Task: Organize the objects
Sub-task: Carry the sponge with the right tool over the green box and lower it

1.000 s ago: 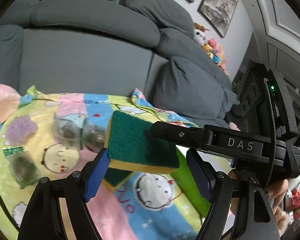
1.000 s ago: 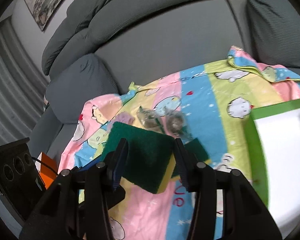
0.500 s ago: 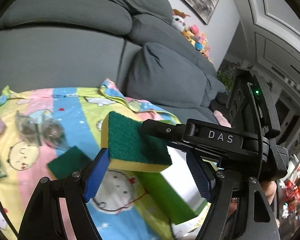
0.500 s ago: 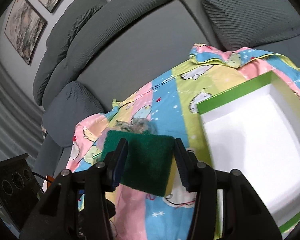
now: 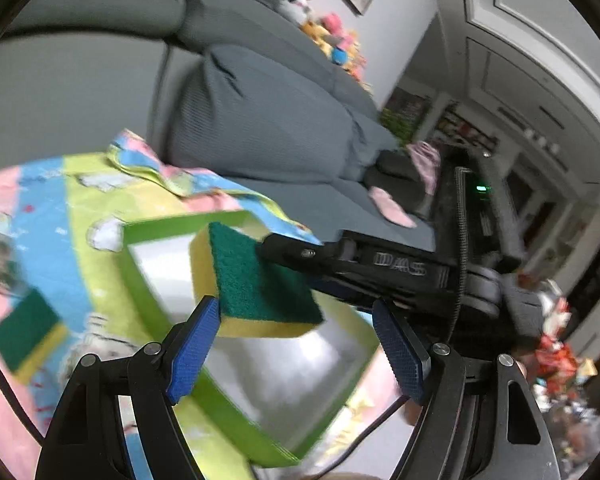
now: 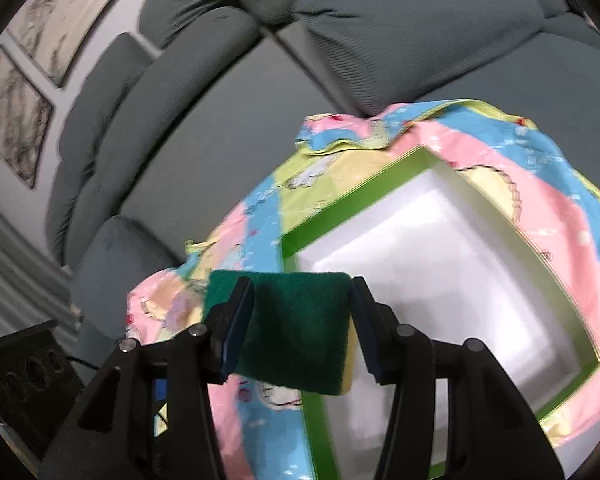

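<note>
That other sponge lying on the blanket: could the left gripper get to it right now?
Probably yes. The left gripper is open and holds nothing, and the loose sponge lies uncovered on the blanket, off to its side. The right gripper's held sponge hangs ahead, not between them.

A grey sofa point(image 6: 236, 160) carries everything. A cartoon-print blanket point(image 5: 72, 200) in pink, blue and yellow-green stripes is spread over its seat, its far edge rumpled against the backrest. Directly on the blanket rest a green-rimmed white box point(image 6: 340, 208), open at the top, and, well apart from it, a green-and-yellow sponge point(image 5: 26, 330).
</note>
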Demonstrator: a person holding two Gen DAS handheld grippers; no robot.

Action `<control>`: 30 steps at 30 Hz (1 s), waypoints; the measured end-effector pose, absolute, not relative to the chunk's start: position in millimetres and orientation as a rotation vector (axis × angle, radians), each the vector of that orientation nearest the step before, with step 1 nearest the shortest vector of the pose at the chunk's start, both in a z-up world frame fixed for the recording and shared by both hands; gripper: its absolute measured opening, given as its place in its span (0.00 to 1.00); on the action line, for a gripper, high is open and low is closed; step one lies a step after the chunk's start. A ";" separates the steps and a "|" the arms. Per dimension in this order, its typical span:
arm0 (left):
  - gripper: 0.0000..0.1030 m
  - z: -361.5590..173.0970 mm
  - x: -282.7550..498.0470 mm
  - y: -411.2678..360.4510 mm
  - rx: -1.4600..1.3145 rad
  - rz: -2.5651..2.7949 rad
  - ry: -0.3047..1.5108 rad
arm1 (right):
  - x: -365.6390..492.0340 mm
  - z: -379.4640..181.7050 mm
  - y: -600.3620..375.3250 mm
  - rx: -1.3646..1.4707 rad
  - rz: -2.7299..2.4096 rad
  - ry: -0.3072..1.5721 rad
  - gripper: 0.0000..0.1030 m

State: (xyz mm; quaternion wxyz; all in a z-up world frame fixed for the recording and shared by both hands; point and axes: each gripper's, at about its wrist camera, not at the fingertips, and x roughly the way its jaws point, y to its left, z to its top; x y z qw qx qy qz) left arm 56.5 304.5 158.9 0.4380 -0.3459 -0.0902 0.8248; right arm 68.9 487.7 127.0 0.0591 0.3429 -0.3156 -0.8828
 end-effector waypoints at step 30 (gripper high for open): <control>0.76 97.2 21.1 343.9 -1.147 1.947 -0.268 | 44.2 59.8 531.5 1.438 -2.666 -1.109 0.47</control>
